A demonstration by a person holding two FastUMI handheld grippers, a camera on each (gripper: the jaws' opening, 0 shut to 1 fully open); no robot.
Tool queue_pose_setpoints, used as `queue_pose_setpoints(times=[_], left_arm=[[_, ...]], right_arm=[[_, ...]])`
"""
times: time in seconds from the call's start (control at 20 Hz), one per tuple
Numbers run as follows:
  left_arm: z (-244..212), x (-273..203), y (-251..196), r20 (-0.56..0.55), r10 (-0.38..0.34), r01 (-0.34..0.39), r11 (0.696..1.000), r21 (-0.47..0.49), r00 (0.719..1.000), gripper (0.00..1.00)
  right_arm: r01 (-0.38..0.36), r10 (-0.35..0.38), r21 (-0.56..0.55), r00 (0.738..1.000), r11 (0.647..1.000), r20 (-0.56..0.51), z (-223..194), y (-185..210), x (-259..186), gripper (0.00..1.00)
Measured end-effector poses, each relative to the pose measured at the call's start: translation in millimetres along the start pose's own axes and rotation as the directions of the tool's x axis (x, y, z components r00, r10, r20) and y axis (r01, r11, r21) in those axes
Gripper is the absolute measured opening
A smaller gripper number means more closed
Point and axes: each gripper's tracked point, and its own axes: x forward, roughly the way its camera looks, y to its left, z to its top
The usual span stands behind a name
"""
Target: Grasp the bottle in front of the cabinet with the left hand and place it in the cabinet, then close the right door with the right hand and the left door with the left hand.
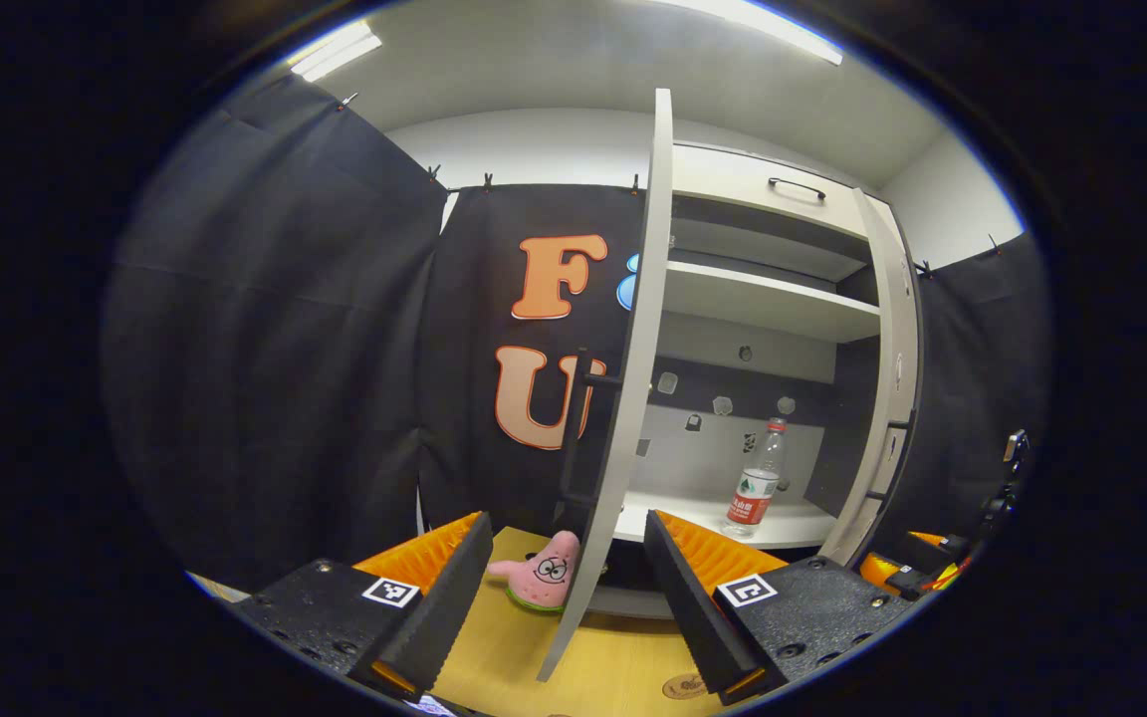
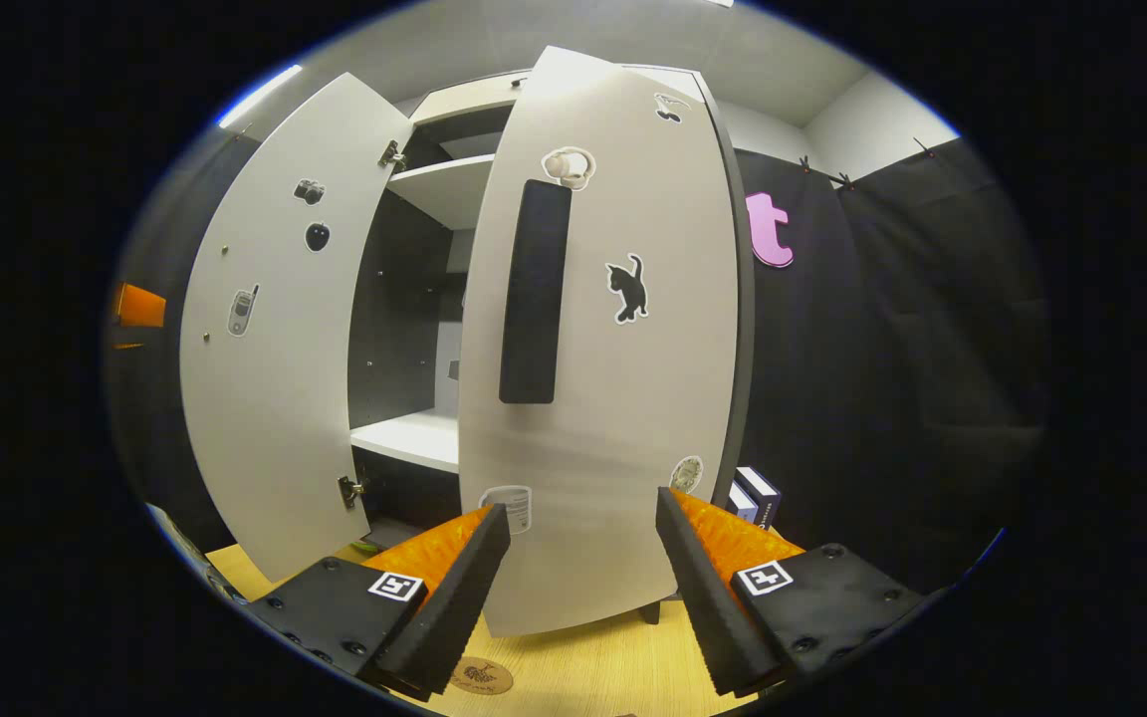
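Note:
A clear plastic bottle [image 1: 758, 485] with a red label stands upright on the cabinet's lower shelf [image 1: 798, 525]. The left door [image 1: 623, 398] shows edge-on, swung wide open, and its edge runs down between the fingers of my left gripper [image 1: 569, 597]. That gripper is open, with neither finger pressing on the door. In the right gripper view, the right door [image 2: 623, 398] with its black handle [image 2: 534, 291] stands partly swung in. It is close ahead of my right gripper [image 2: 583, 588], which is open and holds nothing. The left door [image 2: 275, 329] hangs open.
A pink star plush [image 1: 544, 580] lies on the wooden table [image 1: 623, 667] by the left door's foot. The other gripper [image 1: 937, 563] shows low at the right, past the right door [image 1: 894, 398]. Small boxes [image 2: 758, 495] stand right of the cabinet. An upper shelf [image 1: 768, 304] is bare.

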Motion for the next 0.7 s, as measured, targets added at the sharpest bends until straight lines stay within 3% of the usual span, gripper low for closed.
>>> queue_pose_setpoints(times=[0.1,0.3,0.35,0.7], left_arm=[[-4.2,3.4,8.5,-0.001,0.012,-0.012,1.000,0.004,1.000,0.96],[-13.4,9.8,22.8,0.003,0.034,-0.034,0.999,0.015,0.999,0.90],[-18.5,12.8,26.5,-0.006,0.039,-0.039,0.999,0.015,0.999,0.94],[-62.5,41.8,45.2,-0.071,0.063,-0.063,0.998,0.009,0.995,0.94]], right_arm=[[0.001,-0.001,0.000,1.000,1.000,0.003,2.8,-1.9,-3.8,0.98],[-0.001,0.001,0.014,1.000,1.000,-0.006,5.1,-5.5,-9.4,0.98],[0.002,-0.001,0.017,1.000,1.000,-0.006,6.9,-7.6,-10.6,0.98],[0.027,-0.028,0.025,1.000,0.999,0.012,20.7,-23.6,-22.4,0.98]])
